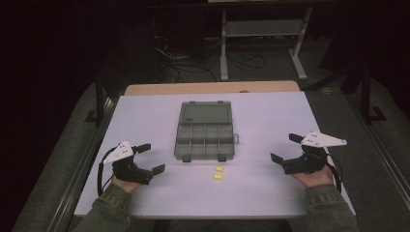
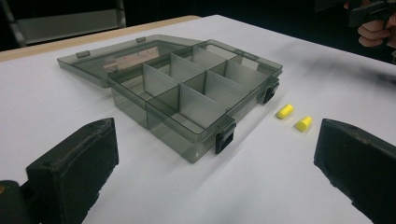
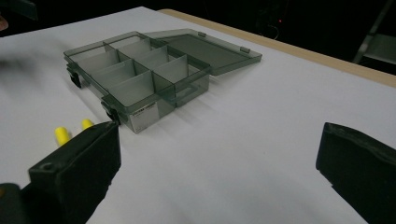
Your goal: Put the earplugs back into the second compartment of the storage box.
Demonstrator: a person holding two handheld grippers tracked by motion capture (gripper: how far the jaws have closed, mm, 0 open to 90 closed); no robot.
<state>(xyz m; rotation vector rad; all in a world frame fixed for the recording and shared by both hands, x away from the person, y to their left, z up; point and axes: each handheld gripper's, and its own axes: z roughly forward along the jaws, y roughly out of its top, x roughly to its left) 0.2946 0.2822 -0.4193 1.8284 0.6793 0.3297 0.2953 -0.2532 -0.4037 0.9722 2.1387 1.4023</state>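
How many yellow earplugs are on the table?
2: one yellow earplug lies just in front of the open organizer box, the other earplug right behind it, nearer the person. The box compartments look empty.

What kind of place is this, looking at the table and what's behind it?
Probably a lab or recording workspace: a white table set with a compartment box and two yellow earplugs, cables on the floor behind, and a metal stand.

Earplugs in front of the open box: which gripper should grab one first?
Probably the left gripper. It is open and looks a little closer to the two yellow earplugs, with bare table between. The right gripper is open too, slightly farther away.
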